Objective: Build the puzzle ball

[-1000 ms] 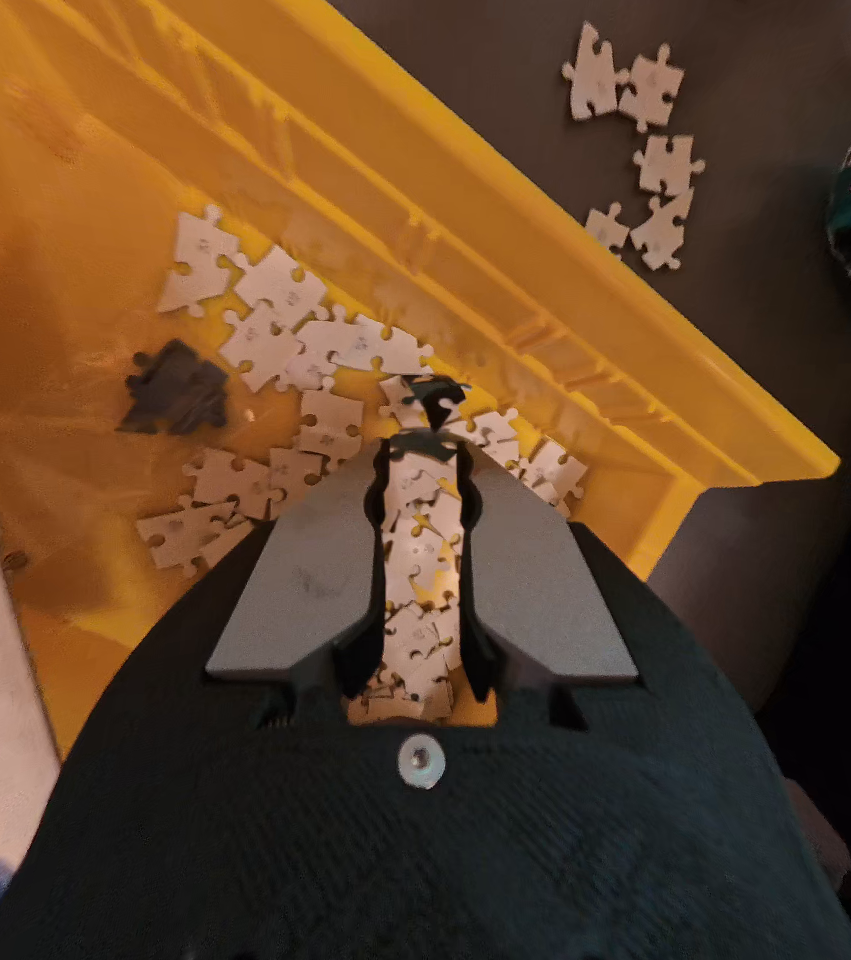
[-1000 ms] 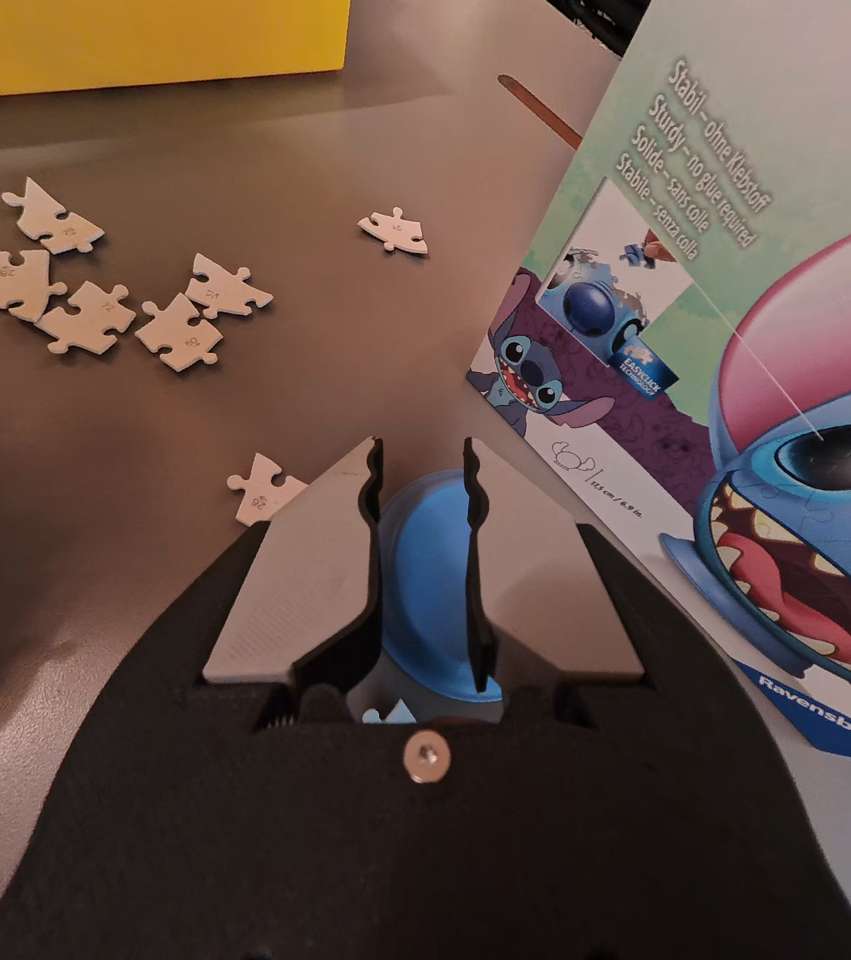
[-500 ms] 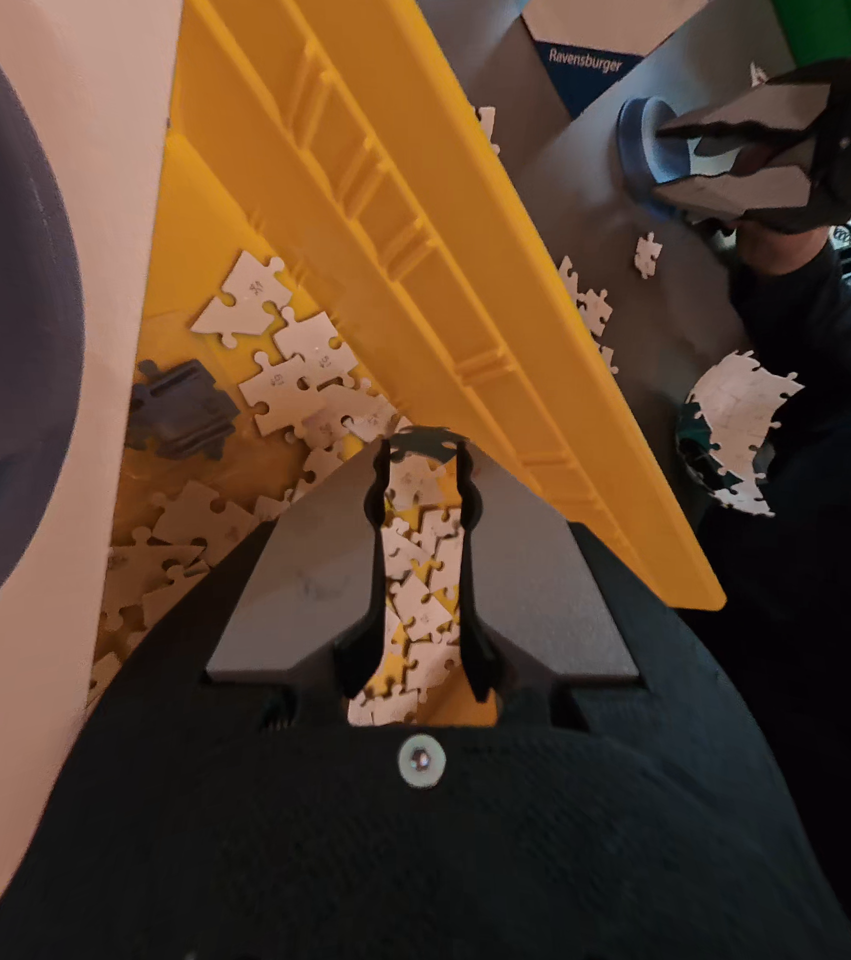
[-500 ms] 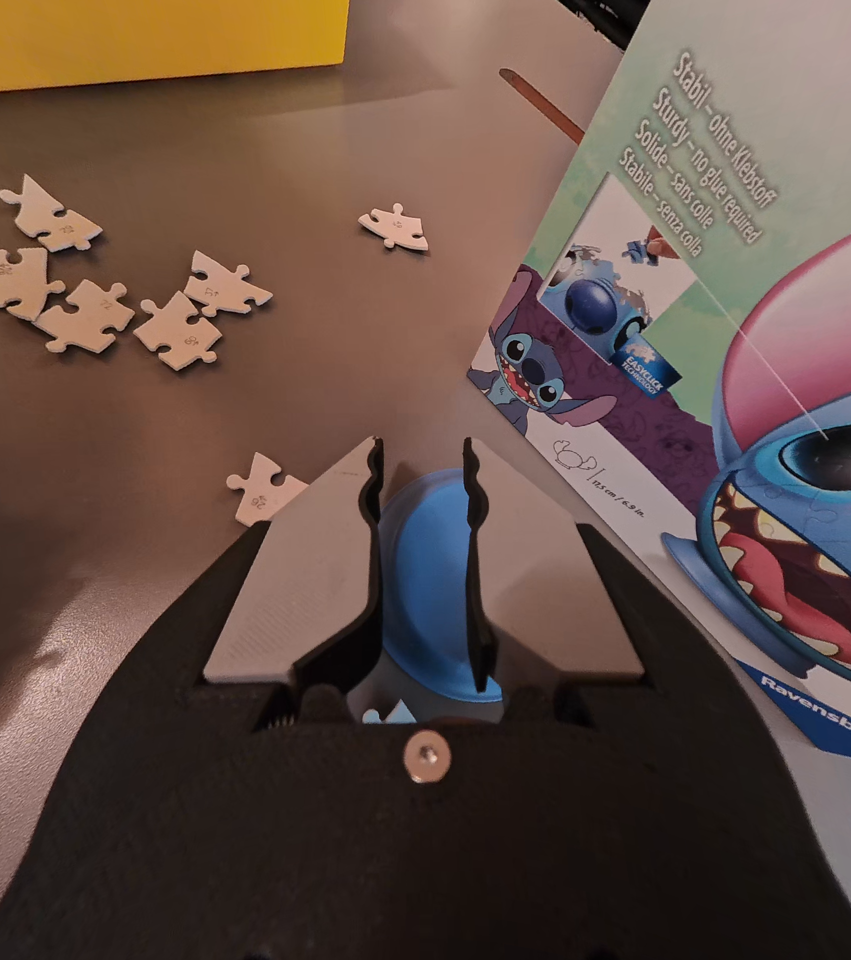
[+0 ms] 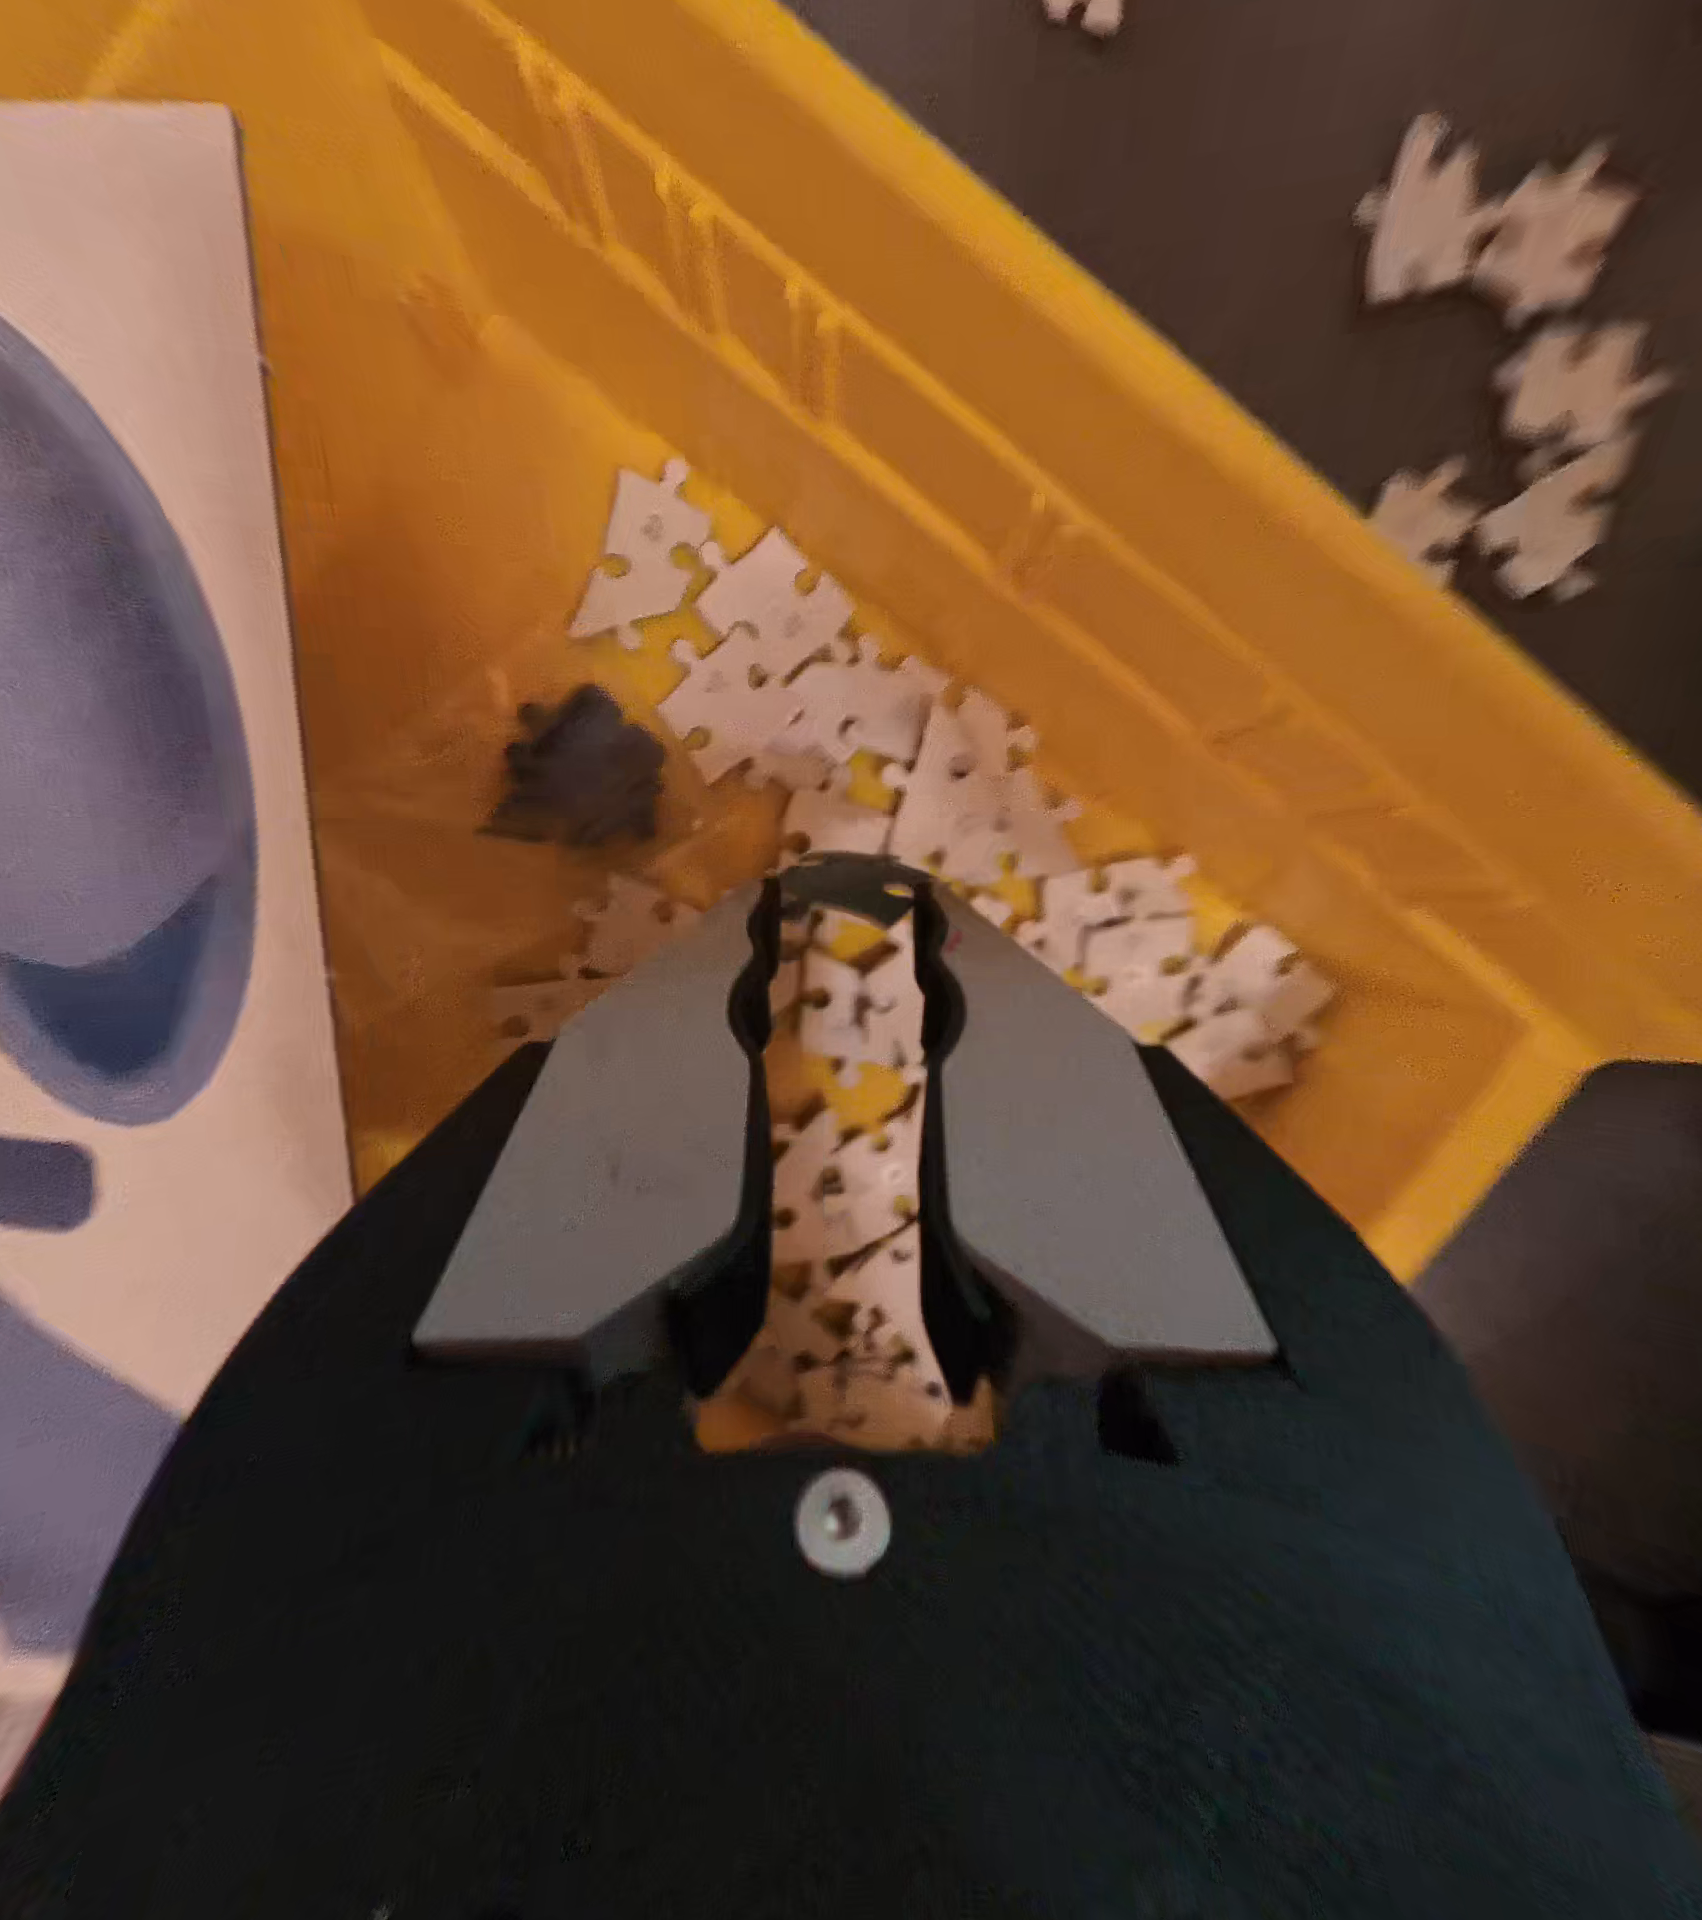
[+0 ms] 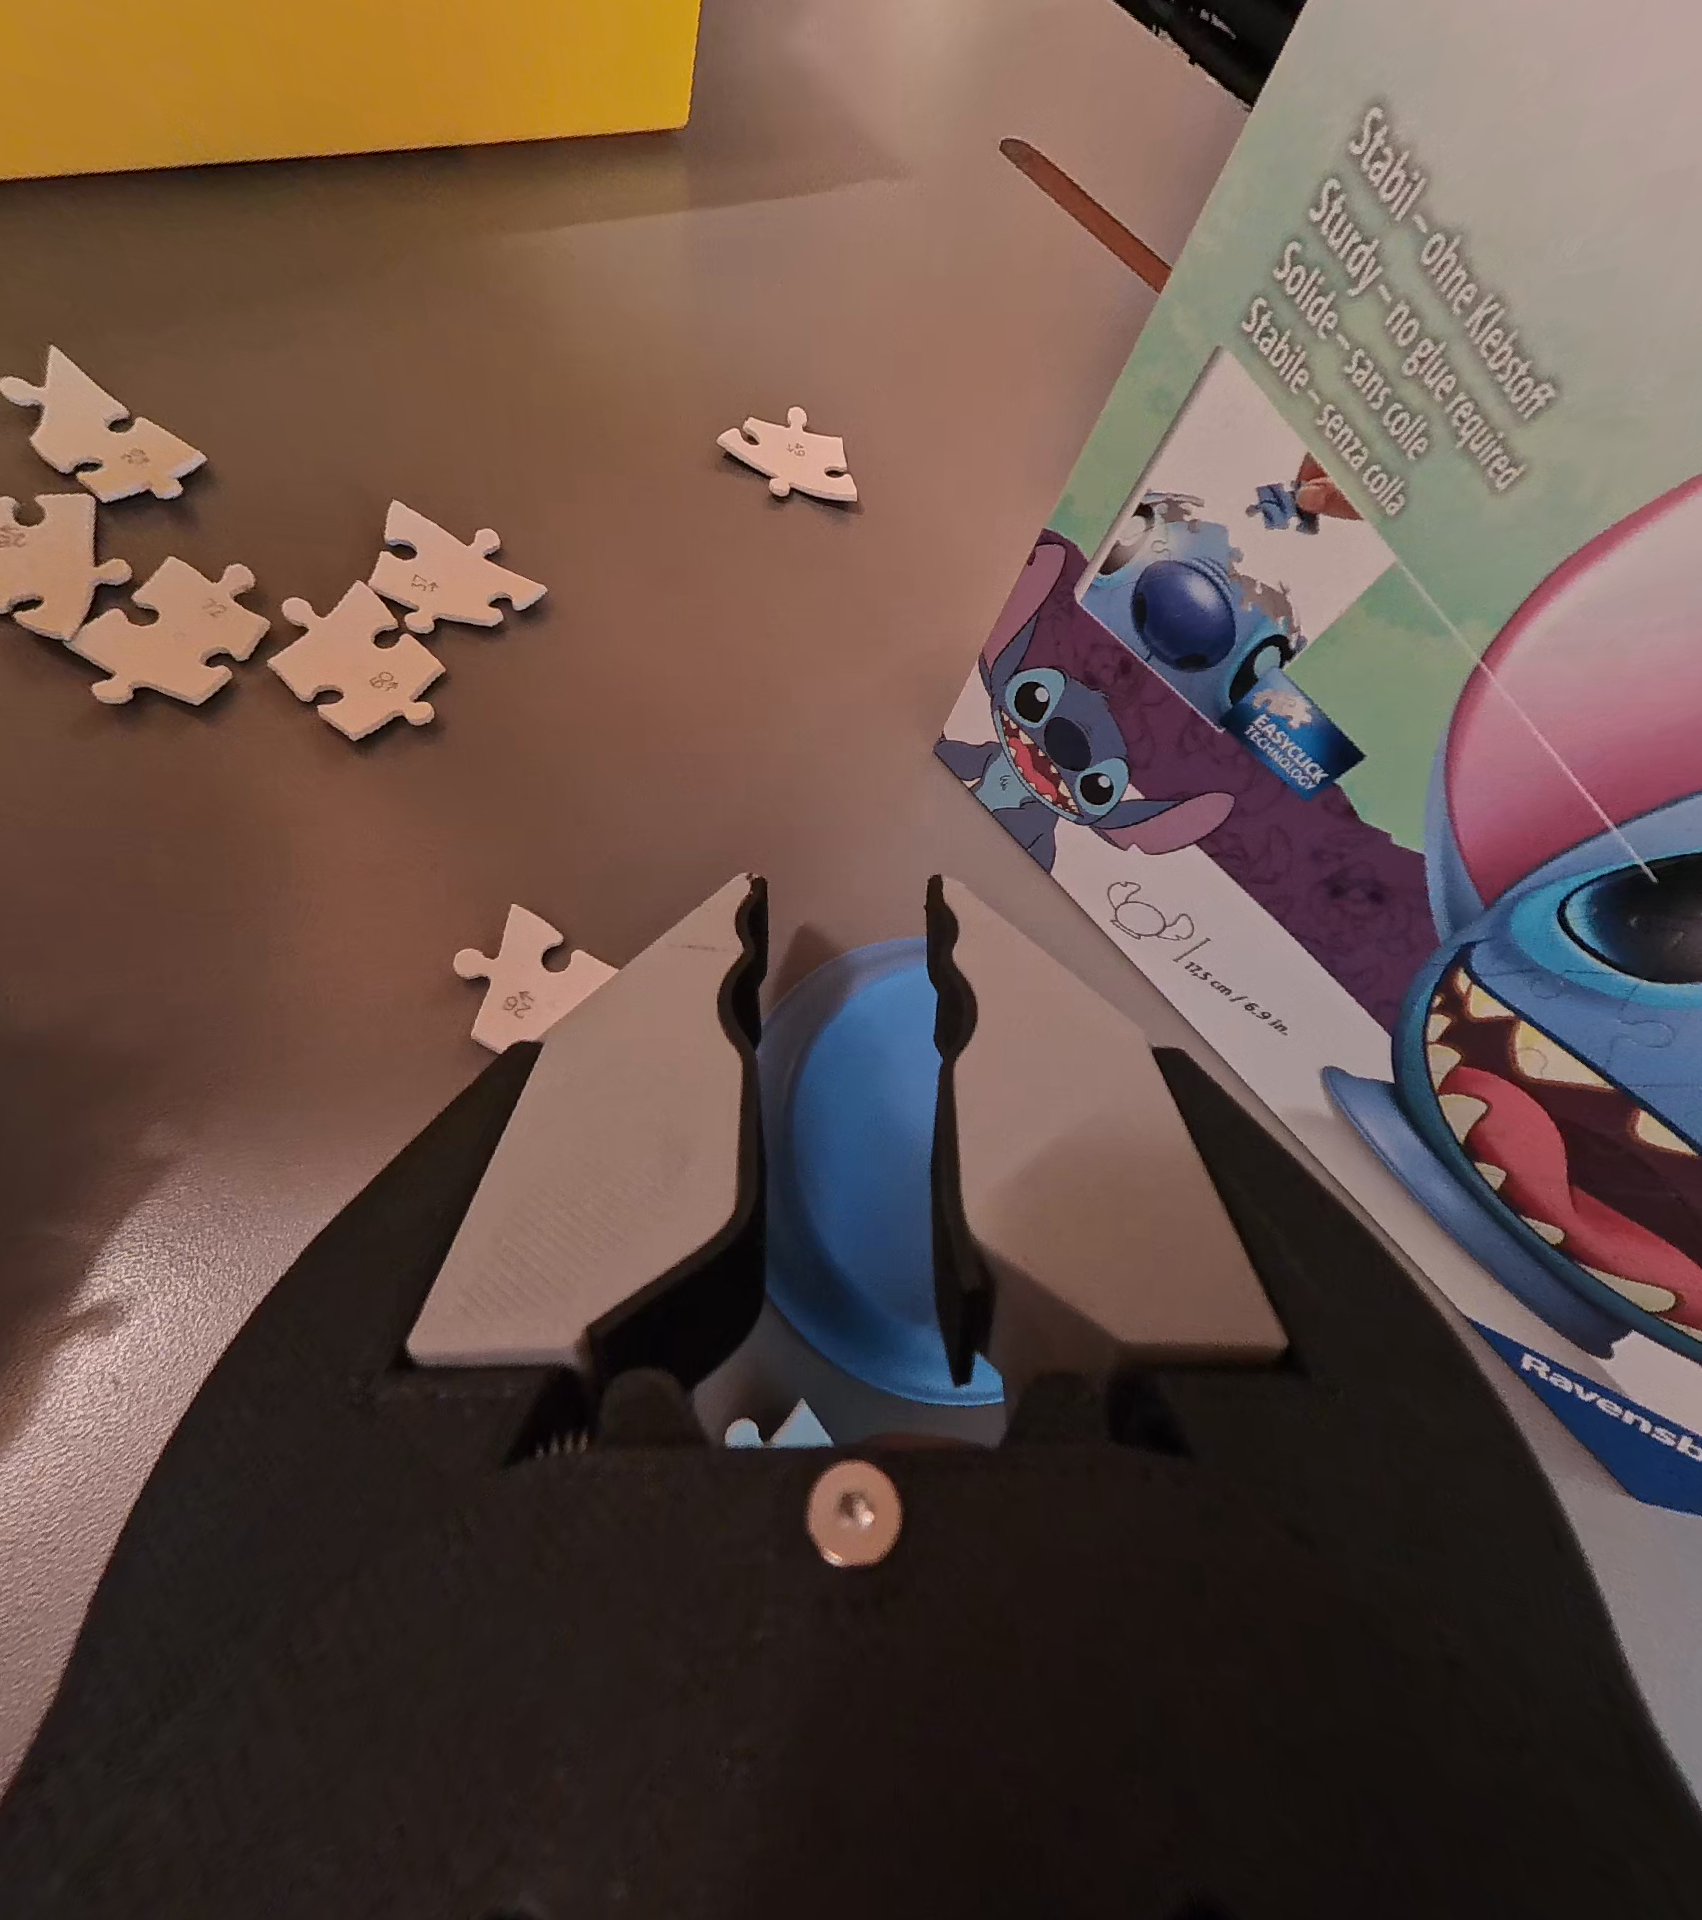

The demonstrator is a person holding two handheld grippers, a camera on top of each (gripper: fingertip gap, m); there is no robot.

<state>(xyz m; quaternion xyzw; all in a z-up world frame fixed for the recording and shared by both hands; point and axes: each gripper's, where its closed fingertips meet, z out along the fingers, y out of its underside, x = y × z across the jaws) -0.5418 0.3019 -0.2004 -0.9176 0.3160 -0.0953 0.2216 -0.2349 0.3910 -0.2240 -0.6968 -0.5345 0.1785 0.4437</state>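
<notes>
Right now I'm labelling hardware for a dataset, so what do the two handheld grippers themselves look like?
Both look alike. The left gripper and right gripper each have a broad, matte black, textured body that flares wide, one silver screw at its centre, and two flat grey wedge-shaped fingers edged with black wavy inner pads. No cables or markings show. No sleeve is in view.

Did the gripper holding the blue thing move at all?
No. The right gripper sits just where it was: the puzzle piece by its left finger and the box keep the same spots in its view.
</notes>
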